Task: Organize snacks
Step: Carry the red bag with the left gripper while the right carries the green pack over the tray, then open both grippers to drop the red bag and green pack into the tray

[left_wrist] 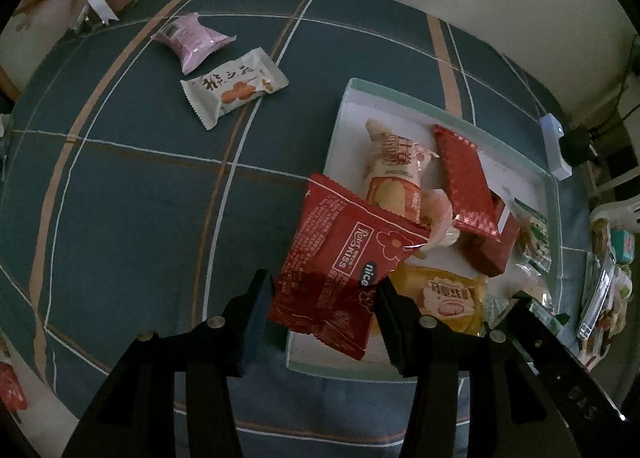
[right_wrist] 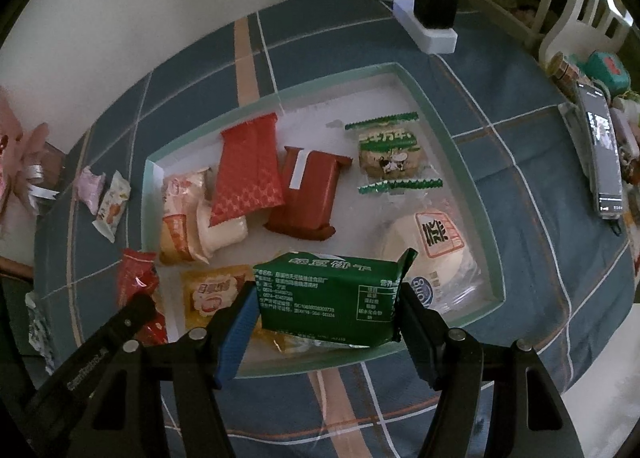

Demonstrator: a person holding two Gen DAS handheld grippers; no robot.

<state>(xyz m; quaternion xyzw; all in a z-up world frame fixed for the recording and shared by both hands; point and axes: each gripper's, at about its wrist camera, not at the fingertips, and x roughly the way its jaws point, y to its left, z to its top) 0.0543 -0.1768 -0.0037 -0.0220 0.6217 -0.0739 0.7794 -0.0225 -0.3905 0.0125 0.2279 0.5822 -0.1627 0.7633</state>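
Over tray (right_wrist: 448, 146): left tool (left_wrist: 324, 298) clamps red packet (left_wrist: 340, 258); right tool (right_wrist: 326, 314) green packet (right_wrist: 328, 298).

Tray crowding up, cloth lying open

Packets are filling the tray (right_wrist: 448, 130) on the near and left sides, leaving bare floor showing in the far corner behind the green-edged biscuit (right_wrist: 386, 154). On the cloth (left_wrist: 132, 210), only the pink packet (left_wrist: 192, 40) and white packet (left_wrist: 234, 92) are sitting in the way; the power strip (right_wrist: 426, 32) is blocking the far edge.
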